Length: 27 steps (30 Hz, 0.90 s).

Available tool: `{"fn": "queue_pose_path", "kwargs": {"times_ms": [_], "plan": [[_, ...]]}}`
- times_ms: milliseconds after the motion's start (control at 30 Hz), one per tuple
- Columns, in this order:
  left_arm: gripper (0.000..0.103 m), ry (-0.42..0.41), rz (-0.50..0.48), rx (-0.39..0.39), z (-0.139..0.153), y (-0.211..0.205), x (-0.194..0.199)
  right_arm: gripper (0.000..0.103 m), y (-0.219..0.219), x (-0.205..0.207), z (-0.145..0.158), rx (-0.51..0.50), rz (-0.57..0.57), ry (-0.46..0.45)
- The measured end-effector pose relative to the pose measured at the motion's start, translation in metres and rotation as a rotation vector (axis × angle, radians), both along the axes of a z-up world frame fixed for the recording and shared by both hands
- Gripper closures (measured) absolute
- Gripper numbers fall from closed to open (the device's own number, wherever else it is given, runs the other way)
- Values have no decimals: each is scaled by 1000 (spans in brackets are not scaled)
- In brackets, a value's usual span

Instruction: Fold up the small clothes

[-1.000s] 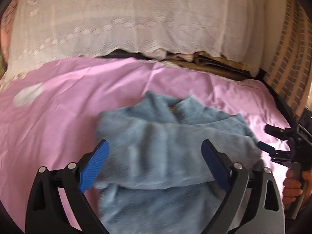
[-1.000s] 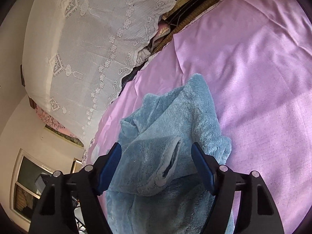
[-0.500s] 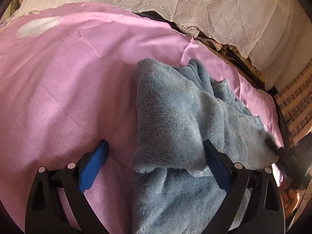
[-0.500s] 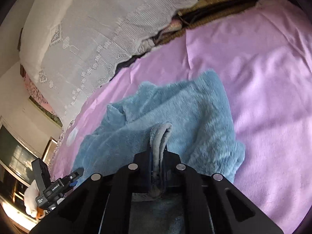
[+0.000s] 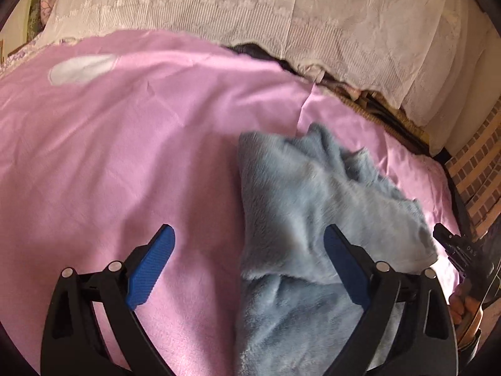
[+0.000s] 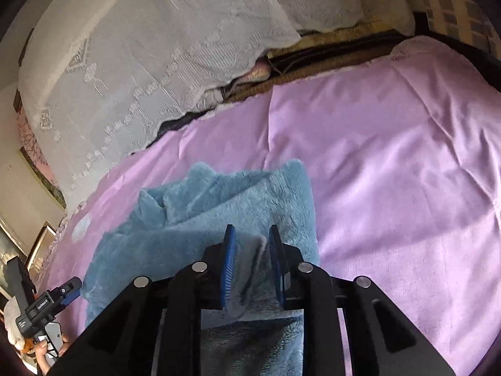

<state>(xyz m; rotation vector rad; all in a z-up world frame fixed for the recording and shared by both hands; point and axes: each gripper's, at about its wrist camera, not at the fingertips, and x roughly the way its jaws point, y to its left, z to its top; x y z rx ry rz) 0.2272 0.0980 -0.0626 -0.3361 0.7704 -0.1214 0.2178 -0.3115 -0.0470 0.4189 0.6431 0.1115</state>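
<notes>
A fluffy blue garment (image 5: pixel 316 219) lies on the pink sheet (image 5: pixel 125 141), with one sleeve folded across its body. My left gripper (image 5: pixel 249 250) is open and empty above the garment's left edge. In the right wrist view the garment (image 6: pixel 213 216) lies in front of my right gripper (image 6: pixel 250 244). Its jaws stand a little apart with the sleeve cuff (image 6: pixel 250 257) loose between the blue pads. The right gripper also shows at the left view's right edge (image 5: pixel 460 247).
A white lace cover (image 5: pixel 281 15) drapes over the bed's far side, with dark clutter (image 6: pixel 313 59) under its edge. A brick wall (image 5: pixel 476 169) is at the right. The left gripper shows in the right view's lower left corner (image 6: pixel 47 304).
My right gripper closed on the sleeve cuff and has now opened a little, loosening it. The sleeve now lies folded across the garment. My left gripper swung left, staying open.
</notes>
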Motion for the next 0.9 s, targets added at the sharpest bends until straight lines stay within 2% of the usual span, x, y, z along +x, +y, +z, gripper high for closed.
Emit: {"fn": "queue_pose_path", "kwargs": {"times_ms": [100, 233, 333, 400, 433, 467, 533, 567, 633, 800, 900], "plan": [[10, -18, -30, 2, 19, -6, 11, 80, 14, 1, 13, 70, 88, -35], [10, -3, -113, 1, 27, -35, 36, 80, 51, 25, -2, 126, 218, 57], [10, 19, -166, 66, 13, -61, 50, 81, 66, 41, -19, 90, 228, 117], [9, 57, -161, 139, -9, -69, 60, 88, 62, 47, -29, 102, 220, 137], [9, 75, -158, 159, -19, -69, 62, 93, 53, 50, -34, 139, 223, 148], [6, 92, -162, 149, -28, -67, 66, 98, 48, 49, -37, 174, 226, 154], [6, 89, -154, 98, -26, -58, 67, 103, 32, 51, -45, 247, 205, 167], [5, 85, -141, 115, -25, -56, 65, 103, 25, 52, -49, 270, 190, 169], [4, 110, -138, 89, -31, -51, 67, 103, 15, 51, -53, 315, 168, 166], [4, 107, -115, 0, -32, -35, 64, 103, 7, 41, -49, 272, 85, 127], [5, 51, -103, -36, -20, -28, 49, 100, 8, 29, -37, 184, 38, 86]]}}
